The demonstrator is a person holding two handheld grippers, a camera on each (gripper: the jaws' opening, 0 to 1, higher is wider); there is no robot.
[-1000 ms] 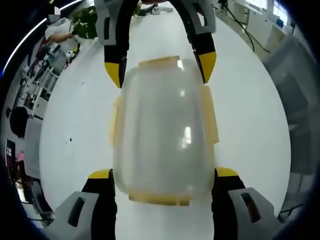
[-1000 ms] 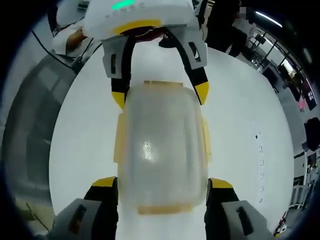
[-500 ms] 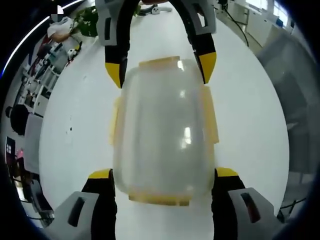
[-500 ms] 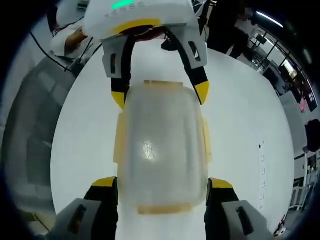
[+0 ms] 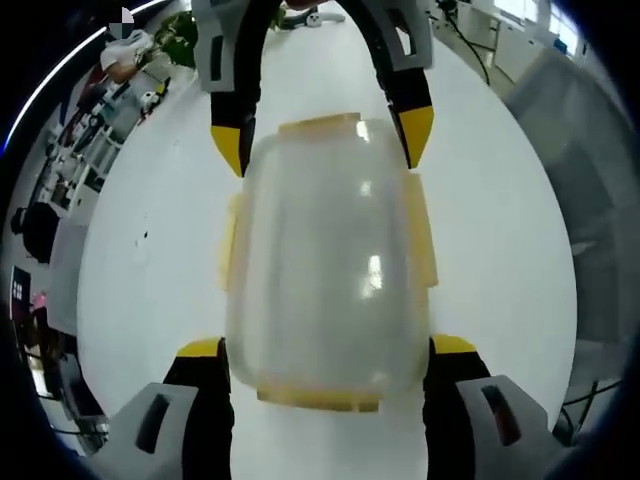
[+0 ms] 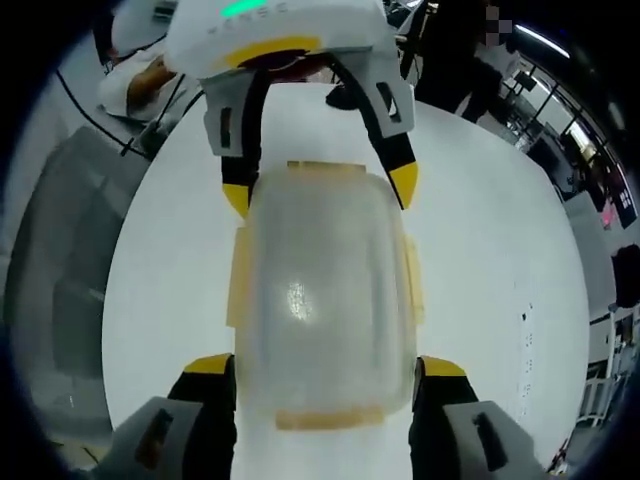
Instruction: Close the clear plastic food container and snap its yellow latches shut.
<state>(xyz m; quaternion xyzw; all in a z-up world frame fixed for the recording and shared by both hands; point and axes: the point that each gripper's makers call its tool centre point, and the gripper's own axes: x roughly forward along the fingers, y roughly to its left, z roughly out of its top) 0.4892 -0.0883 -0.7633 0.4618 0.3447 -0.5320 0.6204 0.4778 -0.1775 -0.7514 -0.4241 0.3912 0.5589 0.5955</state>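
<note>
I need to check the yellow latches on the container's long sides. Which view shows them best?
The left gripper view: both side latches stand out from the clear container, the right-hand one widest. In the right gripper view the side latches are paler and narrower against the white table.

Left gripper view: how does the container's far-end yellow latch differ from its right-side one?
The far-end yellow latch lies between the right gripper's yellow tips; the right-side yellow latch has no jaw beside it. End latch runs across, side latch lengthwise. Both hug the clear plastic container.
</note>
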